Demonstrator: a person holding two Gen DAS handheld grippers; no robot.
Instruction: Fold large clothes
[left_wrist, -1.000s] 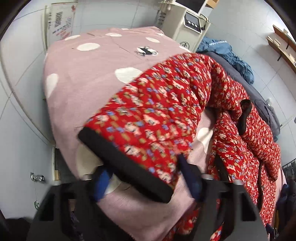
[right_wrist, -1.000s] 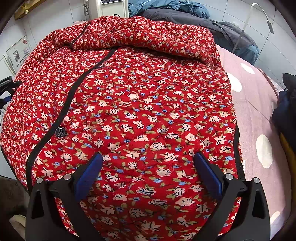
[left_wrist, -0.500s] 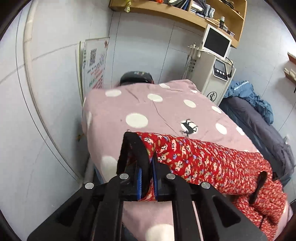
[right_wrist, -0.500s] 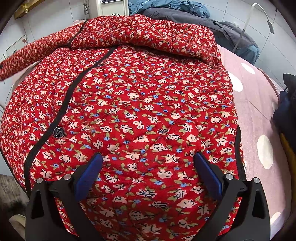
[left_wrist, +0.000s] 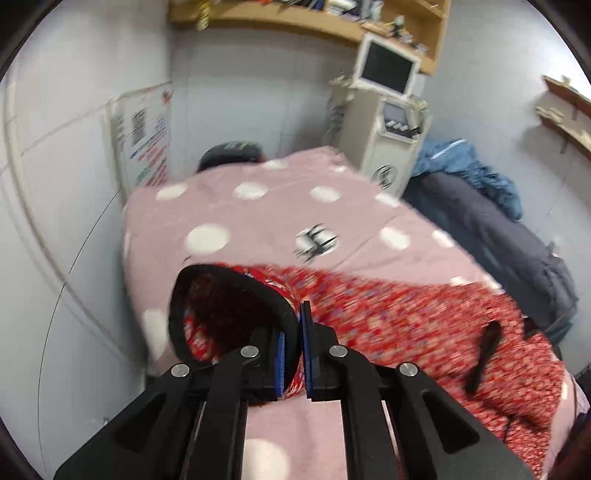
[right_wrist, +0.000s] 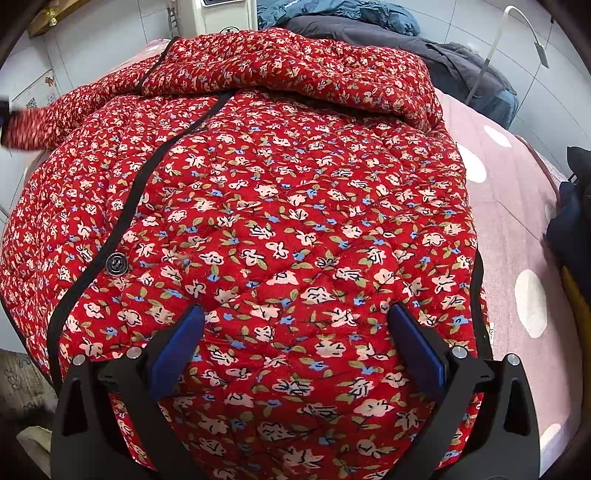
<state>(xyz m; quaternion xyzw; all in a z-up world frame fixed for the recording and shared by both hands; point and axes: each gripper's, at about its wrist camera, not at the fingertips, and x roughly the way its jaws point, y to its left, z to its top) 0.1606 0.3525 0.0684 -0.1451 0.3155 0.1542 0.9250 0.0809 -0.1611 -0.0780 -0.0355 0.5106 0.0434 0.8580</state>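
Observation:
A red quilted floral jacket (right_wrist: 280, 229) with black trim lies spread over a pink bed cover with white dots (right_wrist: 509, 206). My left gripper (left_wrist: 292, 332) is shut on the black-edged cuff of the jacket's sleeve (left_wrist: 229, 314), held up above the pink bed cover (left_wrist: 258, 221); the sleeve (left_wrist: 406, 317) trails off to the right toward the jacket body. In the right wrist view that lifted sleeve (right_wrist: 33, 122) shows at the far left. My right gripper (right_wrist: 295, 343) stands open just over the jacket's lower front, its blue pads (right_wrist: 173, 350) wide apart with the fabric beneath them.
A white machine with a screen (left_wrist: 384, 122) stands at the head of the bed, beside a dark grey and blue heap of clothes (left_wrist: 491, 206). A poster (left_wrist: 144, 136) leans on the tiled wall at left. Dark items (right_wrist: 572, 221) sit at the bed's right edge.
My left gripper closed on the sleeve cuff and lifted it well above the bed, stretching the sleeve out. The right gripper stayed where it was, open over the jacket.

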